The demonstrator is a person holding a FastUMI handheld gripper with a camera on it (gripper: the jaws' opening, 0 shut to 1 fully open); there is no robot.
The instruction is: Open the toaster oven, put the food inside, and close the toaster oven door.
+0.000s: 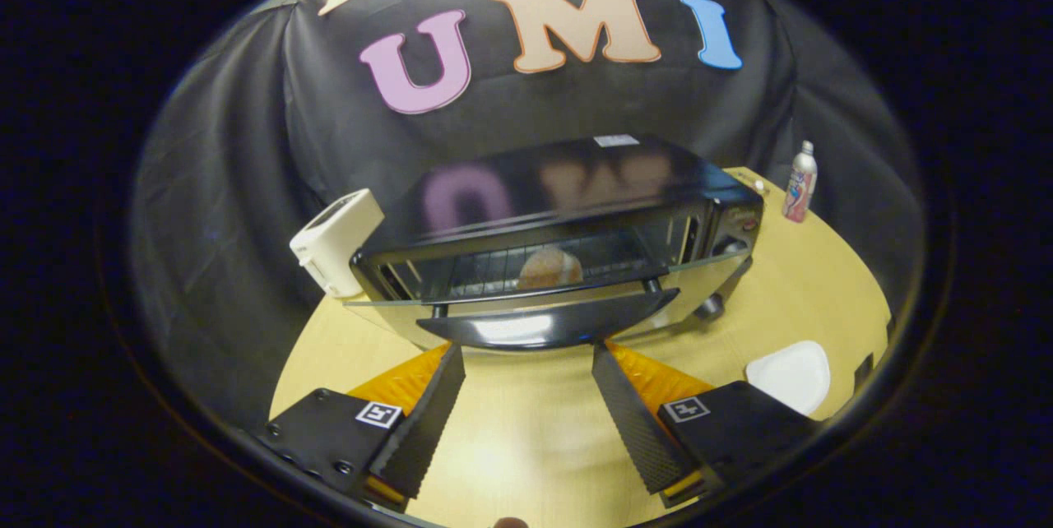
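A black toaster oven (568, 182) stands on the wooden table (526, 437) just ahead of my fingers. Its glass door (543, 306) hangs partly open, tilted outward, with a dark bar handle (547, 324) along its front edge. Inside, a round pale bun (549, 267) rests on the wire rack. My gripper (528, 351) is open, its two fingertips spread wide just under the handle, one toward each end. Nothing is held between the fingers.
A white boxy appliance (336, 240) stands to the left of the oven. A small bottle (800, 182) stands at the table's far right corner. A white plate (791, 376) lies on the table right of my fingers.
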